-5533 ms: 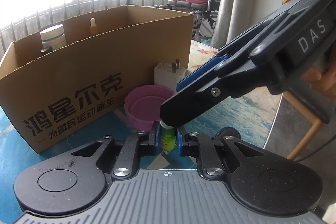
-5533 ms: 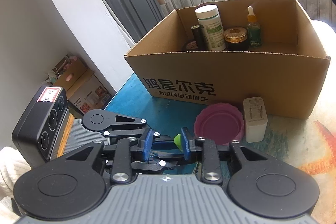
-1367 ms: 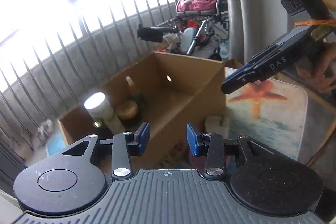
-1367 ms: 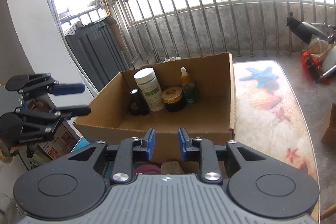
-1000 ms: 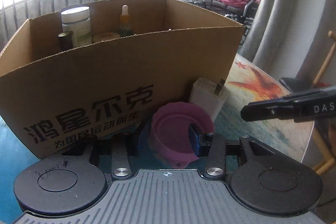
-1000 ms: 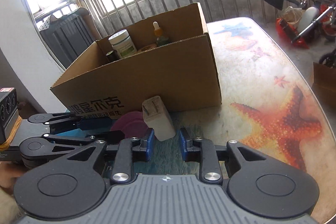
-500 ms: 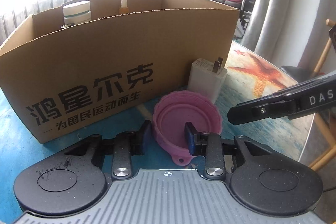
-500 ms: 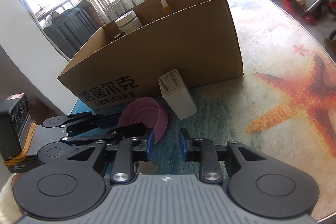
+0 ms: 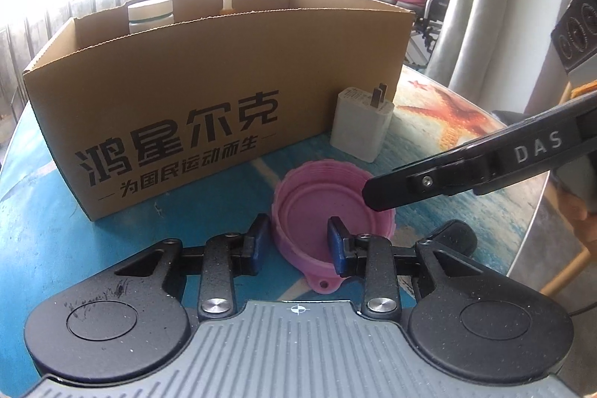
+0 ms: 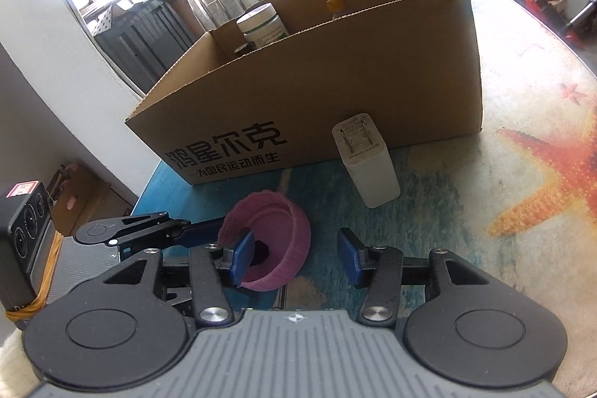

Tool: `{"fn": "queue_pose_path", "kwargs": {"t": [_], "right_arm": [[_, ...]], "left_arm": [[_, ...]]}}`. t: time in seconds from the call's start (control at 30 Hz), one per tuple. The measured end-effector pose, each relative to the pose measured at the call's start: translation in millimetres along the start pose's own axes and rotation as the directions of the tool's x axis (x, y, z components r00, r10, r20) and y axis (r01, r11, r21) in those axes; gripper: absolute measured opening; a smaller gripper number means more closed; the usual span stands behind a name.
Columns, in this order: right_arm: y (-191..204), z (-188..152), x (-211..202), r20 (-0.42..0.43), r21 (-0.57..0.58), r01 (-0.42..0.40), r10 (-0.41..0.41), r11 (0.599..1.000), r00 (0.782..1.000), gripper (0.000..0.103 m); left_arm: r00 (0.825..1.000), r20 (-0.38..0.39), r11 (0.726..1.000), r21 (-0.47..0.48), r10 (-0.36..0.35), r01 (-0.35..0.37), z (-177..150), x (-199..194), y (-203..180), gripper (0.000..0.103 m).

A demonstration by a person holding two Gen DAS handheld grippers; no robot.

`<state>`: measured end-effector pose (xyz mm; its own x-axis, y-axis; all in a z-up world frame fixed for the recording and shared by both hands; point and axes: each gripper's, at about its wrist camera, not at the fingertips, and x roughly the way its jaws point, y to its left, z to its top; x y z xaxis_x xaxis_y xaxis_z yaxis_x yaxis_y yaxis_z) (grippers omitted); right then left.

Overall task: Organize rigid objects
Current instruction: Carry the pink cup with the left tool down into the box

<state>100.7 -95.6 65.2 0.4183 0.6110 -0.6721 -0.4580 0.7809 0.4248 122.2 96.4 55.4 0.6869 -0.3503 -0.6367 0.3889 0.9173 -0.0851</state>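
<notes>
The pink ridged lid (image 9: 328, 207), lying hollow side up just before the cardboard box (image 9: 209, 92), is sitting between the left gripper (image 9: 296, 241)'s fingers; whether they pinch it, I cannot tell. The right gripper (image 10: 296, 256) is opening, nothing gripped.

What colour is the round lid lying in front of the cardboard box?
Pink. The lid shows best in the left wrist view, lying open side up.

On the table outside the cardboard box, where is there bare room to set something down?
Bare: the starfish-print tabletop right of the white plug adapter, and the blue strip left of the pink plastic lid. Crowded: around the lid, before the brown cardboard box.
</notes>
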Motion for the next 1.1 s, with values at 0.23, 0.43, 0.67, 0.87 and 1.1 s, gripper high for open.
{"fn": "queue_pose_path", "kwargs": {"t": [0.23,0.43,0.67,0.87,1.1], "right_arm": [[16,-12,10,-0.011,-0.075,0.016,-0.017,0.997,1.000,0.017],[35,-9,-24,0.086,-0.135,0.033,-0.021,0.990,0.996,0.013],[71,42,-83,0.285,-0.261,0.060,0.017,0.963,0.958,0.014],[62,144,-42,0.262,-0.350,0.114,-0.020,0.930,0.965,0.013],[45,201,63,-0.041,-0.355,0.076,-0.096,0.932,0.994,0.014]], "left_arm": [[0.998,0.052,0.999,0.022,0.041,-0.042,-9,-15,-4,0.019],[0.991,0.129,0.997,0.071,0.027,-0.037,9,-49,-9,0.011],[0.962,0.273,0.979,0.189,0.026,-0.080,88,-89,-4,0.011],[0.984,0.167,0.951,0.287,0.064,-0.111,166,-34,30,0.012],[0.977,-0.150,0.926,0.368,0.153,-0.089,195,63,65,0.012]]}}
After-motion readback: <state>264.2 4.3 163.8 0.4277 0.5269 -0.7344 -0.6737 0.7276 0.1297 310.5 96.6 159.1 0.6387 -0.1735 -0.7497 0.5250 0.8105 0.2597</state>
